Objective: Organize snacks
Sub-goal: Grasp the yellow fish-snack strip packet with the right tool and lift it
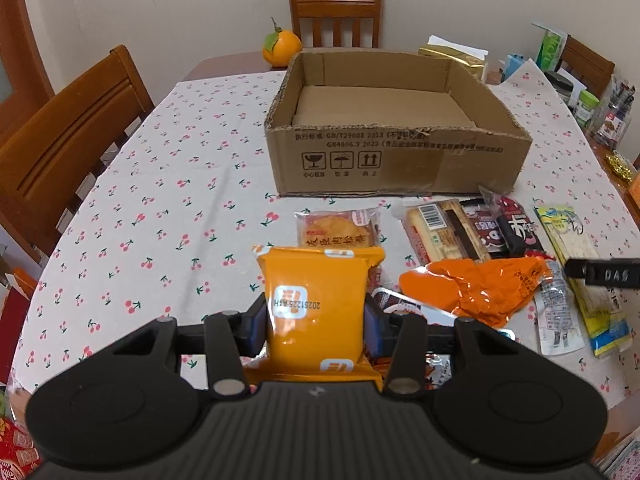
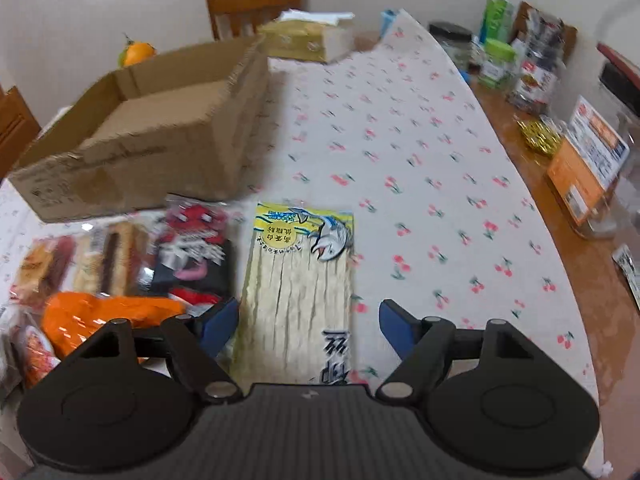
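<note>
Left gripper [image 1: 316, 322] has its blue pads clamped on both sides of an orange snack packet [image 1: 318, 300], the packet standing up between the fingers with its printed date code facing the camera. Dead ahead at twelve o'clock sits the open cardboard box [image 1: 400, 160], nothing inside but its bare floor, resting on the cherry-print tablecloth [image 1: 160, 200]. Between the box and the gripper lies a meat-floss cake pack [image 1: 338, 228], and off at two o'clock the pile: a crumpled orange wrapper [image 1: 472, 284], a pale barcoded bar [image 1: 440, 232], a dark red-and-black packet [image 1: 516, 228]. An orange fruit [image 1: 281, 46] with leaves sits beyond the box at eleven o'clock, in front of a wooden chair [image 1: 336, 12].

Over on the right gripper [image 2: 308, 322], jaws stand apart, the blue pads either side of a long fish-strip packet [image 2: 300, 280] lying flat on the cloth; the right pad is clear of it, the left pad sits just at its edge. Jars and boxes crowd the table edge at two o'clock
</note>
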Demonstrator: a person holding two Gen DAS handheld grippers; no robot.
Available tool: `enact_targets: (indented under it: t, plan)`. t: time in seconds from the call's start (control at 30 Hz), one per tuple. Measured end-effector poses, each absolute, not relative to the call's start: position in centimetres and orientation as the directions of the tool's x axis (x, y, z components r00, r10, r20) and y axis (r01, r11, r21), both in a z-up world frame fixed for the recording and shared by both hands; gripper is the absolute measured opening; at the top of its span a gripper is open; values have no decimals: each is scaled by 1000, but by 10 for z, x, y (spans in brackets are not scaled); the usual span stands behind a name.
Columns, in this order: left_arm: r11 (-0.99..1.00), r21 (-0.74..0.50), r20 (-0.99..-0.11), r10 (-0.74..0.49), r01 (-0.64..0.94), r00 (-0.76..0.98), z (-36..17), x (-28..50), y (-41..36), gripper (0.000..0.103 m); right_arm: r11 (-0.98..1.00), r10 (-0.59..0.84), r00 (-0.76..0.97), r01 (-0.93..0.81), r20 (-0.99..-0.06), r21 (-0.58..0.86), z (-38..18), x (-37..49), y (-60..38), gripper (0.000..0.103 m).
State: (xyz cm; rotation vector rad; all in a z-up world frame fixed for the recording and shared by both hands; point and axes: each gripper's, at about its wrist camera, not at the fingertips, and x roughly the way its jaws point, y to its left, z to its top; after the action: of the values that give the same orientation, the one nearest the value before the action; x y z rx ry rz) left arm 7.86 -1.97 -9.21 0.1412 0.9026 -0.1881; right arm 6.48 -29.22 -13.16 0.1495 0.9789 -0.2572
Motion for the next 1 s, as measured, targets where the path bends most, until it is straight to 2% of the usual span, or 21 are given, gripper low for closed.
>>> enact_targets:
  t: [0.2,0.33,0.4,0.47,0.57,0.77,1.0]
  plan:
    - [967,54,-790,-111,249,602,-88,82,-23,45,963,-205,530,257,-823,-74,-139,63,-284,79]
    - [962,25,-804,-142,271,577,-85,87,-22,45,969,-162,541,244,-825,-30,-140,66,-290,80]
    - [961,15,-811,-150,277,566,-83,89,-20,45,973,-155,544,228,-825,-33,-139,68,-292,75]
    - [956,10,-818,-160,292,553,-81,91,-19,45,976,-147,541,216,-828,-33,-137,68,-294,66]
    - [950,5,-829,-170,311,532,-77,93,-17,45,975,-149,529,217,-835,-36,-136,68,-295,62]
    - [934,5,-850,-184,357,494,-67,100,-14,45,970,-158,514,239,-843,-36,-120,67,-293,59]
    - [908,7,-852,-214,419,477,-47,110,-10,45,971,-152,541,239,-827,-22,-77,67,-282,59]
